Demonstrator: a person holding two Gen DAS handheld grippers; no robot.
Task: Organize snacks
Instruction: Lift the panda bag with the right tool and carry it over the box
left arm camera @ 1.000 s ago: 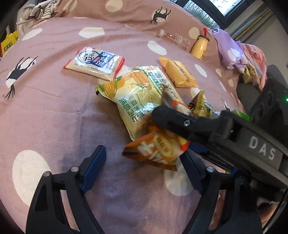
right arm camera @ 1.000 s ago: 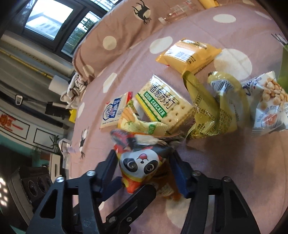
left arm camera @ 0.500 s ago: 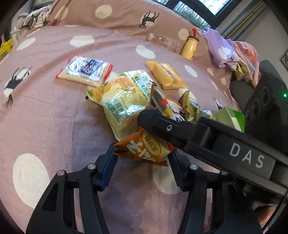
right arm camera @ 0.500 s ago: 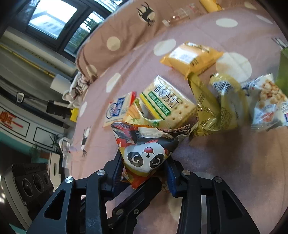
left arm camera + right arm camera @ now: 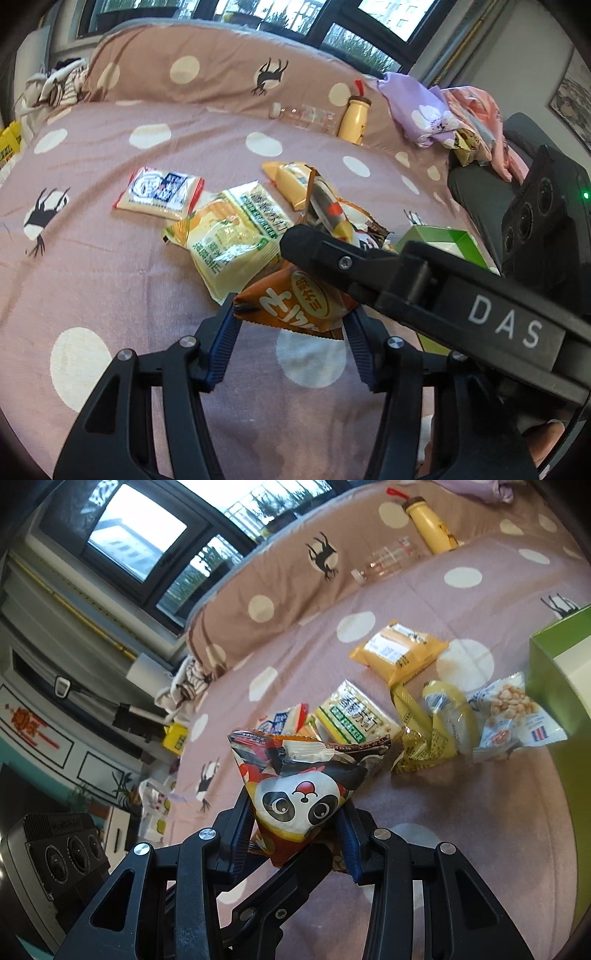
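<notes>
- My left gripper [image 5: 291, 328] is clamped on the orange snack bag [image 5: 295, 304]; both blue pads press its sides, and the bag hangs clear of the bedspread [image 5: 110, 258].
- My right gripper [image 5: 297, 834] is closed on the panda snack bag [image 5: 299, 794], gripped at its lower, narrow end, with the crimped top edge fanned out above the jaws.
- From the left camera, the right gripper's black arm crosses in front, just above the orange bag, with the panda bag sticking up behind it.
- Both held bags sit close together, over the near part of the bed.
- Still lying on the bedspread: a pale yellow-green bag [image 5: 229, 240] just beyond the orange one, partly on top of a green-striped cracker pack [image 5: 354, 716].
- A white, blue and red packet [image 5: 160, 190] lies flat to the left of that pile, slightly apart.
- A yellow packet [image 5: 400, 651] lies farther back, alone.
- To the right of the crackers: a crumpled olive-yellow bag [image 5: 432, 734], then a white bag printed with nuts [image 5: 513, 716], touching each other.
- A green box [image 5: 554, 668] stands at the right edge, right beside the nut bag.
- At the far edge, by the pillow roll: a yellow bottle [image 5: 352, 120] upright, and a clear bottle [image 5: 306, 114] on its side next to it.
- A heap of purple and pink cloth [image 5: 439, 114] lies at the far right corner.
</notes>
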